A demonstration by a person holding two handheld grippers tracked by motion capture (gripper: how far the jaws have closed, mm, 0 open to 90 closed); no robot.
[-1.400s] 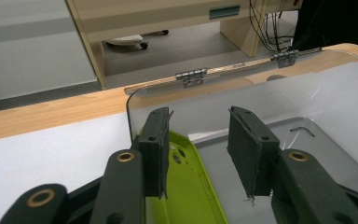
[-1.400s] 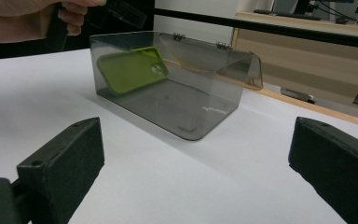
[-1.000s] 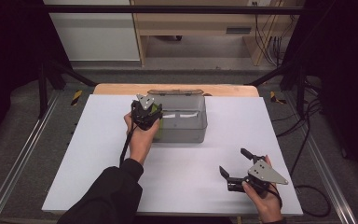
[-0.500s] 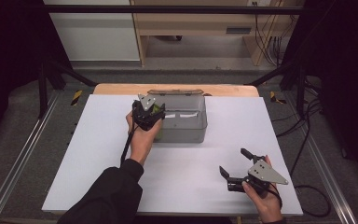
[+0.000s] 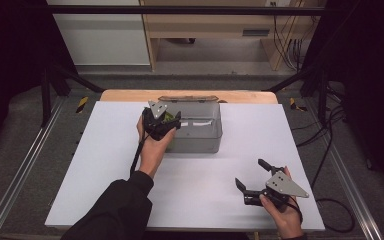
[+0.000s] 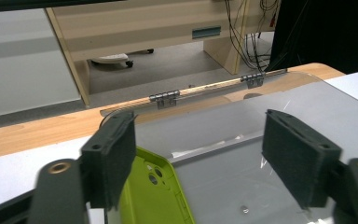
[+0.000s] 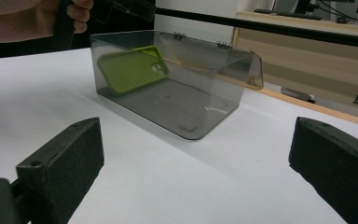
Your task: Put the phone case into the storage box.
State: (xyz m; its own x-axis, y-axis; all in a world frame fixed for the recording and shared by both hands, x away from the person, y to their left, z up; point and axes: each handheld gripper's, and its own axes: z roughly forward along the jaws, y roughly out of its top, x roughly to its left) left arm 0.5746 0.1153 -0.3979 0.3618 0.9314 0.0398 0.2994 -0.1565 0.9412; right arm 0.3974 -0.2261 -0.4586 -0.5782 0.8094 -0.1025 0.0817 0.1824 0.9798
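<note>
A smoky clear plastic box [image 5: 196,145] stands at the table's far middle, its hinged lid [image 7: 242,70] swung open to the back. Inside it a lime-green phone case [image 7: 133,68] leans tilted against the left end wall, camera cut-out up; the case [image 6: 154,192] lies just below my left jaw. My left gripper [image 5: 173,121] hovers over the box's left end, open, and nothing sits between its pads [image 6: 200,161]. My right gripper [image 5: 251,173] is held low near the front right of the table, open and empty, facing the box [image 7: 191,112] from a distance.
The white table top [image 5: 105,165] ends in a wooden strip [image 5: 130,95] at the back. Metal rails run along both sides, and cables hang at the right. A wooden desk [image 5: 215,22] stands on the floor beyond the table.
</note>
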